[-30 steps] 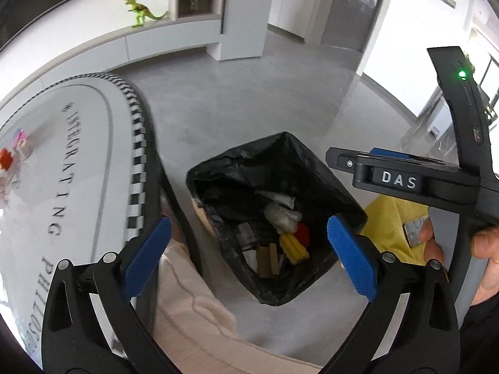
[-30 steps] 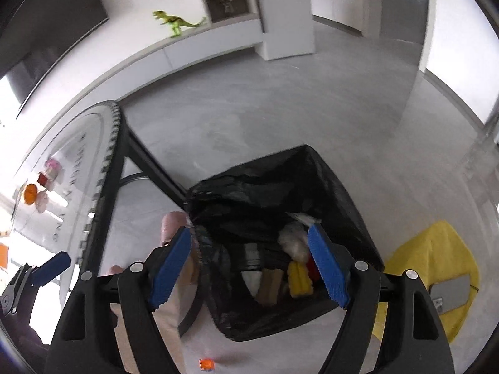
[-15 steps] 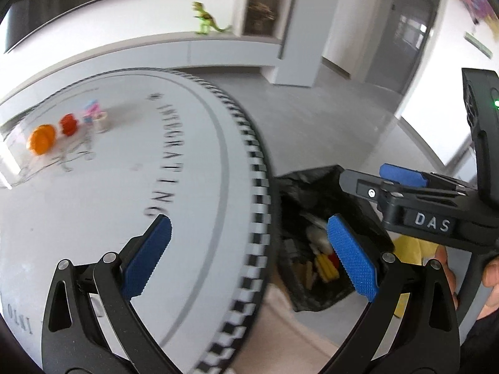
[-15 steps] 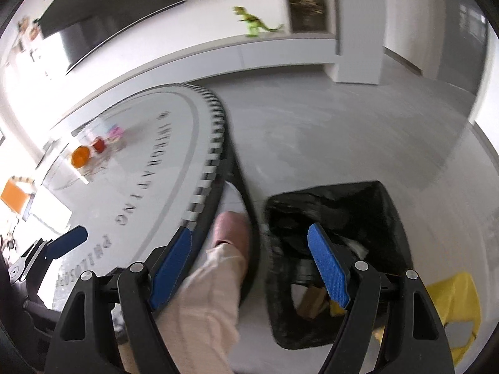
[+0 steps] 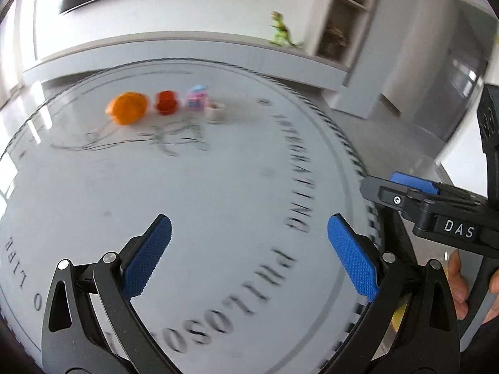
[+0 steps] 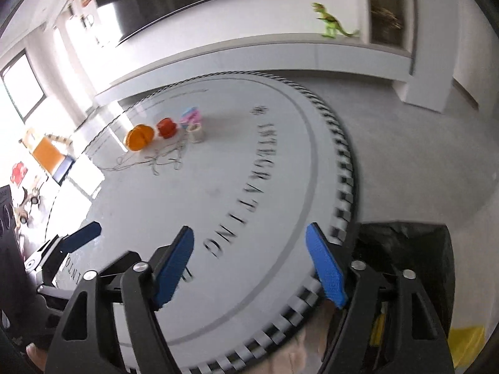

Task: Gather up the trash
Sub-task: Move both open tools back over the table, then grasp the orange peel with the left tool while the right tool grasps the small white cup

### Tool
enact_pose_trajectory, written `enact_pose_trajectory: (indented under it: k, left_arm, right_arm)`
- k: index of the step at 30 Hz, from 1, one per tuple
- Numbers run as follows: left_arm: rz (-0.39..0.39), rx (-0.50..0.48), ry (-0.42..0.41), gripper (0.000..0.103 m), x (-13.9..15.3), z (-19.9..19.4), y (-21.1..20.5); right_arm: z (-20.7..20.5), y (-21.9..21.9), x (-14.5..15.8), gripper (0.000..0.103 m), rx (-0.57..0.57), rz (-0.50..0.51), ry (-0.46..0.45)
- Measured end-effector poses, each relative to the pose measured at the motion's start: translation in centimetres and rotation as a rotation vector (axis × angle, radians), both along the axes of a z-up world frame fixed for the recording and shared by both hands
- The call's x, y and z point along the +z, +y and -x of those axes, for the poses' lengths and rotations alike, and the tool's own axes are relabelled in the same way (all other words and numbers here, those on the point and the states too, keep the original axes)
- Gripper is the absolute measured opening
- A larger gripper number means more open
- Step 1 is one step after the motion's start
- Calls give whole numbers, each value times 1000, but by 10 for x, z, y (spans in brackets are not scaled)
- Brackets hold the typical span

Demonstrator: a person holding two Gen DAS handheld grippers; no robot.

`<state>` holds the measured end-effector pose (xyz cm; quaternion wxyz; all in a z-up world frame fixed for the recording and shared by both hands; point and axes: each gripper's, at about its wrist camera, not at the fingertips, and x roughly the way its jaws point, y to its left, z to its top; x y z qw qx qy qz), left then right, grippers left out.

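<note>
Both grippers hover over a round white table [image 5: 218, 187] with printed lettering. My left gripper [image 5: 249, 258] is open and empty. My right gripper [image 6: 252, 268] is open and empty; it also shows at the right of the left wrist view [image 5: 414, 187]. At the table's far side lie an orange ball-like item [image 5: 127, 107], a red item [image 5: 166, 102], a pink and blue item [image 5: 197, 97], a small white cup [image 5: 215, 111] and a tangle of thin string [image 5: 149, 138]. The black trash bag [image 6: 411, 265] stands on the floor by the table's right edge.
A low white ledge [image 6: 280, 46] with a green toy dinosaur [image 6: 330, 21] runs behind the table. Grey floor [image 6: 421, 162] lies to the right. A yellow cloth [image 6: 467, 342] is on the floor near the bag. My trouser leg [image 6: 299, 352] shows under the table edge.
Both grippers have swung left and up from over the trash bag to over the table. The items at the table's far side have come into fuller view. Both grippers stay open.
</note>
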<state>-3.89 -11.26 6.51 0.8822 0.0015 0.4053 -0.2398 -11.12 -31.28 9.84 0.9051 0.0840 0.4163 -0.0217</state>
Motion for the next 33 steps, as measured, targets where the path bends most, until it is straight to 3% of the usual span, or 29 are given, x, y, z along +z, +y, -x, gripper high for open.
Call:
enact_pose_trajectory:
  k: [18, 23, 27, 31, 33]
  left_arm:
    - [-57, 211, 5, 97, -19, -103, 67]
    - [-74, 259, -11, 97, -20, -142, 75]
    - [-40, 293, 2, 97, -24, -171, 82]
    - [-58, 288, -1, 97, -27, -188, 78]
    - [-70, 275, -3, 97, -29, -195, 72]
  right_arm:
    - [-150, 56, -27, 56, 135, 51, 37]
    - [-197, 62, -40, 55, 107, 80, 69]
    - [-219, 63, -50, 55, 97, 89, 88]
    - [-228, 63, -55, 55, 94, 103, 88]
    - [-233, 62, -58, 49, 95, 107, 92]
